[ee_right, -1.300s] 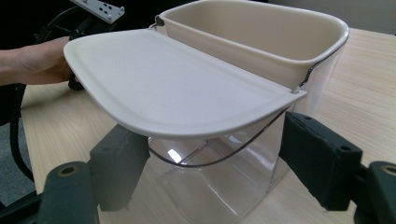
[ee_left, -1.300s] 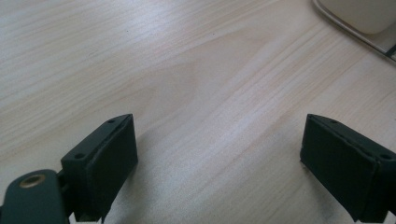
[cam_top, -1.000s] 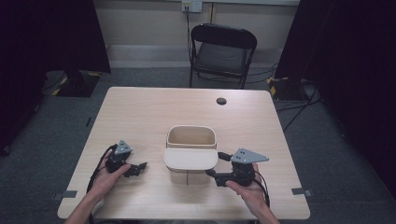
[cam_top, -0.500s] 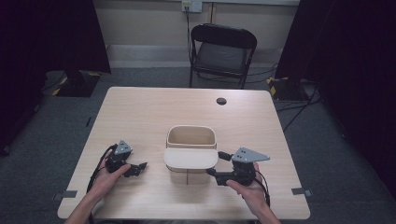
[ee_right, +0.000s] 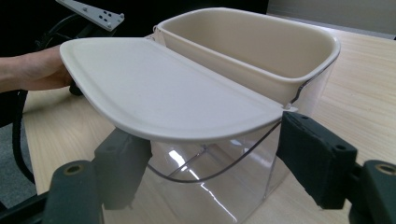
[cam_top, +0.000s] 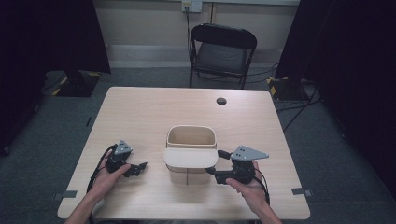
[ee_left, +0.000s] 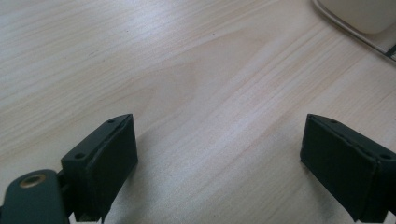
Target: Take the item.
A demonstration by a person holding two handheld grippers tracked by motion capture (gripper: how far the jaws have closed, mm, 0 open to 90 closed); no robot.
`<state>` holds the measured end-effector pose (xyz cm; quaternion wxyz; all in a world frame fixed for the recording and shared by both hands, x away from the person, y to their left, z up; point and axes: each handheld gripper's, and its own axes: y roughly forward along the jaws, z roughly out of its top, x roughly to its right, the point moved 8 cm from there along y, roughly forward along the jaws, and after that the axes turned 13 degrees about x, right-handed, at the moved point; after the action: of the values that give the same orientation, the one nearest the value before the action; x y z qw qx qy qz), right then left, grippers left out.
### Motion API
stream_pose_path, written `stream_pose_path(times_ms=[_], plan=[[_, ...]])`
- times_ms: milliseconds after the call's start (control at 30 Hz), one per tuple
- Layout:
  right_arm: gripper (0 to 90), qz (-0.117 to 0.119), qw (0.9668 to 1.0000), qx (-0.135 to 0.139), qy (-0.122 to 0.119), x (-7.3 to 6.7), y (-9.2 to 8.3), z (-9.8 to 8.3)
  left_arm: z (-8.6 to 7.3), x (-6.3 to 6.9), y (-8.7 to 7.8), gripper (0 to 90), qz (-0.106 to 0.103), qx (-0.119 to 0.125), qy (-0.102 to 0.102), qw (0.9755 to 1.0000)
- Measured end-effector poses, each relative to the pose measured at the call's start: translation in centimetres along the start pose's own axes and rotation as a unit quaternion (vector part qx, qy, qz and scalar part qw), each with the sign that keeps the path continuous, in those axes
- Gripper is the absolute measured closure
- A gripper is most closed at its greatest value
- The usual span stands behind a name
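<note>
Barely any change from a second ago: right hand-held gripper (cam_top: 215, 173) nudged a touch closer to the cream plastic bin with a clear lower body (cam_top: 191, 140), left hand-held gripper (cam_top: 138, 168) parked where it was. Bin sitting mid-desk, a little toward the near edge of the pale wooden desk (cam_top: 140, 112), its flat cream hinged lid (ee_right: 159, 98) swung open and jutting out level toward the near edge, thin wire bail (ee_right: 215, 163) hanging below. Right jaws spread wide, one each side of the lid's near corner, nothing pinched yet. Left jaws spread too, resting low over bare desk near the left edge, bin corner (ee_left: 359, 14) just visible beyond. Looks like the approach step, lining up on the lid. Next move probably calls for easing forward, closing on the lid's rim, then swinging it over the open top without tipping the light bin.
</note>
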<state>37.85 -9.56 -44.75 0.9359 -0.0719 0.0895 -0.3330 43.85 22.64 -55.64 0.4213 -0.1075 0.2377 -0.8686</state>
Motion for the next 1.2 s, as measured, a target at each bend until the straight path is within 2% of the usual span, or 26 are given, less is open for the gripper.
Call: stream_pose_path(times_ms=[433, 500, 1200], plan=[[26.5, -0.001, 0.9999, 0.013, 0.007, 0.1, 0.1, 0.4, 0.0, 0.1, 0.0, 10.2, 0.0, 0.001, -0.007, 1.0], [27.0, -0.003, 0.9999, 0.014, 0.007, 0.1, 0.1, 0.6, 0.0, 0.0, 0.0, 10.2, 0.0, 0.001, -0.002, 1.0], [29.0, -0.003, 0.9996, 0.026, 0.004, 0.1, 0.1, 1.6, 0.0, 0.0, 0.0, 10.2, 0.0, 0.0, -0.002, 1.0]])
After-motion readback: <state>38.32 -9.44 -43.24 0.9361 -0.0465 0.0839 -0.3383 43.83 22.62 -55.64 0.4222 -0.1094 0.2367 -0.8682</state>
